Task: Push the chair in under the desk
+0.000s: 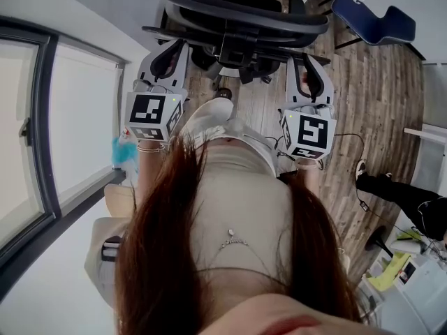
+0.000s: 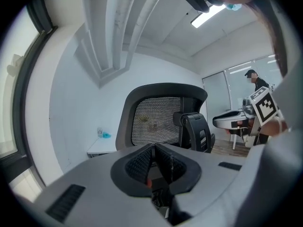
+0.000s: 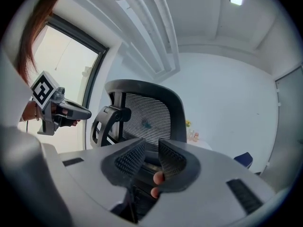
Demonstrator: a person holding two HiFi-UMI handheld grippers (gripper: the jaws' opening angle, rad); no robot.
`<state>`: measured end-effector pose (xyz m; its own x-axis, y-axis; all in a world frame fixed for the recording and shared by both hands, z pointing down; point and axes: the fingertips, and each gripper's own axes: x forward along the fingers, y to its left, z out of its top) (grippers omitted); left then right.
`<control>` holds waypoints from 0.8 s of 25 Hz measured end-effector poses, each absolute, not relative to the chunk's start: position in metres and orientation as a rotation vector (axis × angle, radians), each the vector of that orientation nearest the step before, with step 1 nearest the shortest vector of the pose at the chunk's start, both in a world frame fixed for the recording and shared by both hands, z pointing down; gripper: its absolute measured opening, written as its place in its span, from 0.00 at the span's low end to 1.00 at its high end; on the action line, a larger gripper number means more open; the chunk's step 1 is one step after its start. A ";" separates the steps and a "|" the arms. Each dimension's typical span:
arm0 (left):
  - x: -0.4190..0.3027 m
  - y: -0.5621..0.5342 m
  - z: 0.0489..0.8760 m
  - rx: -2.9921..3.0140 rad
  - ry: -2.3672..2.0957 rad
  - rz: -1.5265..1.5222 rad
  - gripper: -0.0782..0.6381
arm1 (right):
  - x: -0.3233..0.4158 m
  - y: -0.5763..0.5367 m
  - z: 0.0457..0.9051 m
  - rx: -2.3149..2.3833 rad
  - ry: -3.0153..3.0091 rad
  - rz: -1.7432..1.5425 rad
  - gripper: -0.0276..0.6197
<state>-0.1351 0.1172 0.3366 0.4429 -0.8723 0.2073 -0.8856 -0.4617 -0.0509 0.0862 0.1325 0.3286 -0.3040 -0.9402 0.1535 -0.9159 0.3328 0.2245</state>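
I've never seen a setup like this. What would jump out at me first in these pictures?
The black mesh office chair stands out first, straight ahead at the top of the head view. Two hand-held grippers bearing black-and-white marker cubes point toward it: the left gripper with jaws shut, the right gripper with jaws slightly apart and empty. A bright window fills the left edge.

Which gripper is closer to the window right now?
Left. The left gripper sits on the window side of the chair; the right gripper is on the chair's far side, away from it.
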 end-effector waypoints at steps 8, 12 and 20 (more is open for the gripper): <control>-0.134 0.113 0.346 2.659 -1.554 0.436 0.20 | 0.084 0.130 0.343 1.574 -2.303 -0.153 0.25; -0.133 0.109 0.352 2.681 -1.534 0.531 0.24 | 0.085 0.128 0.350 1.537 -2.280 -0.162 0.27; -0.131 0.104 0.368 2.722 -1.473 0.717 0.33 | 0.086 0.122 0.368 1.453 -2.212 -0.192 0.34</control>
